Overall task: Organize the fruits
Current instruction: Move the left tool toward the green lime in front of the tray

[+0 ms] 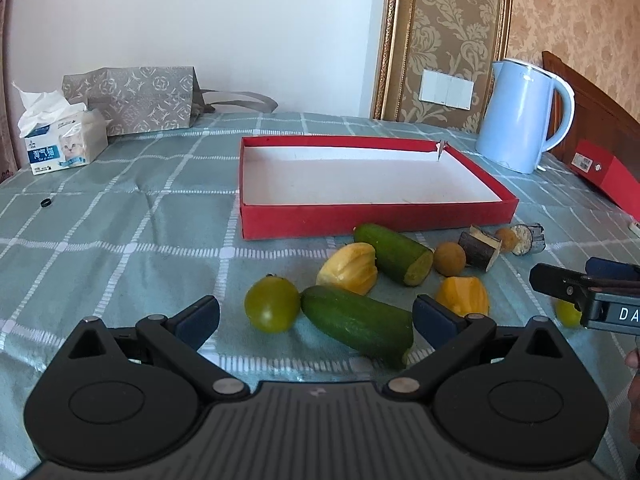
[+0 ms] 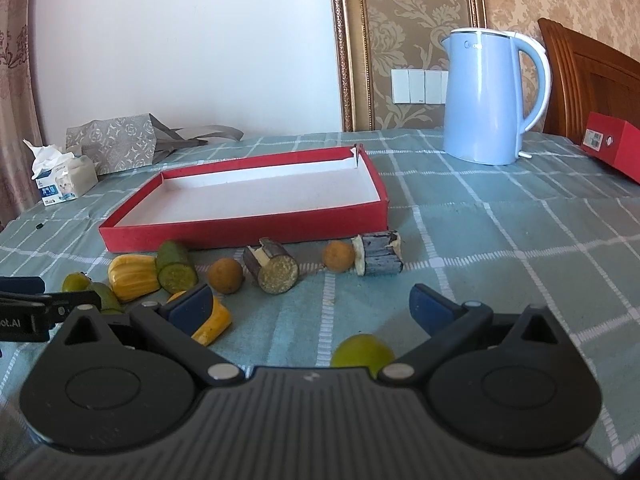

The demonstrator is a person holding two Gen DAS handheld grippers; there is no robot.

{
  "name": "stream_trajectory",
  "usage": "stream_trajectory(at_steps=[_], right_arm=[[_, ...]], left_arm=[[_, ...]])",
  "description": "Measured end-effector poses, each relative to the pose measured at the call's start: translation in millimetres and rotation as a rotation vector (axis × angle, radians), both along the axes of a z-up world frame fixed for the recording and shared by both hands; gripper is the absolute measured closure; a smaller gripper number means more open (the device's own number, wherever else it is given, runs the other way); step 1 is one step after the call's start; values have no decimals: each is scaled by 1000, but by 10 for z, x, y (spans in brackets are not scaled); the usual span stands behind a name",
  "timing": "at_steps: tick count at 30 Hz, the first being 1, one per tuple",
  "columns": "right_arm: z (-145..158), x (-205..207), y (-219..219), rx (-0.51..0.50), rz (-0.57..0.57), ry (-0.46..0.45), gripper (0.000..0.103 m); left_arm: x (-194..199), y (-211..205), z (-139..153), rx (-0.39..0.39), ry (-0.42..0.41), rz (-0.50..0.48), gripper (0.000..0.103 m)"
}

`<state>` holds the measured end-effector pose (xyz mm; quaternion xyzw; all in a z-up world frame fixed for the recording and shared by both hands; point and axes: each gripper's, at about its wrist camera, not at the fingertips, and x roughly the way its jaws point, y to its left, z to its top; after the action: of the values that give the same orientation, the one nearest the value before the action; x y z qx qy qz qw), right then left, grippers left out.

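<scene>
Checked green-grey cloth (image 1: pixel 120 216) covers the table where a shallow red box (image 1: pixel 372 222), white inside and holding nothing, sits at centre, with a pale blue kettle (image 2: pixel 486 96) behind it to the right and a patterned grey bag (image 1: pixel 132 98) and tissue pack (image 1: pixel 64 142) at the far left. Fruit pieces lie scattered on the cloth just in front of the box: two cut cucumber lengths (image 1: pixel 394 254), two yellow ribbed pieces (image 1: pixel 348 268), two dark-skinned cane chunks (image 2: pixel 272 266), two small brown round fruits (image 2: pixel 226 276) and green tomatoes. The left gripper (image 1: pixel 316 314) hovers low with its blue-padded fingers spread wide, a green tomato (image 1: pixel 272 304) and the nearer cucumber (image 1: pixel 358 322) lying between them, neither gripped. The right gripper (image 2: pixel 310 306) is likewise spread apart, empty, above another green tomato (image 2: pixel 362 354) close to its body.
</scene>
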<state>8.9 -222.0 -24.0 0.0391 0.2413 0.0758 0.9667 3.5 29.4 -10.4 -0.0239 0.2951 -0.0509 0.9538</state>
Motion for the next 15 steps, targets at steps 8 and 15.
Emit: stream_trajectory(at_steps=[8, 15], right_arm=[[1, -2, 8, 0, 4, -2, 0], [-2, -11, 24, -4, 7, -4, 0]], left_arm=[[-63, 10, -9, 38, -13, -22, 0], [-50, 75, -43, 50, -1, -43, 0]])
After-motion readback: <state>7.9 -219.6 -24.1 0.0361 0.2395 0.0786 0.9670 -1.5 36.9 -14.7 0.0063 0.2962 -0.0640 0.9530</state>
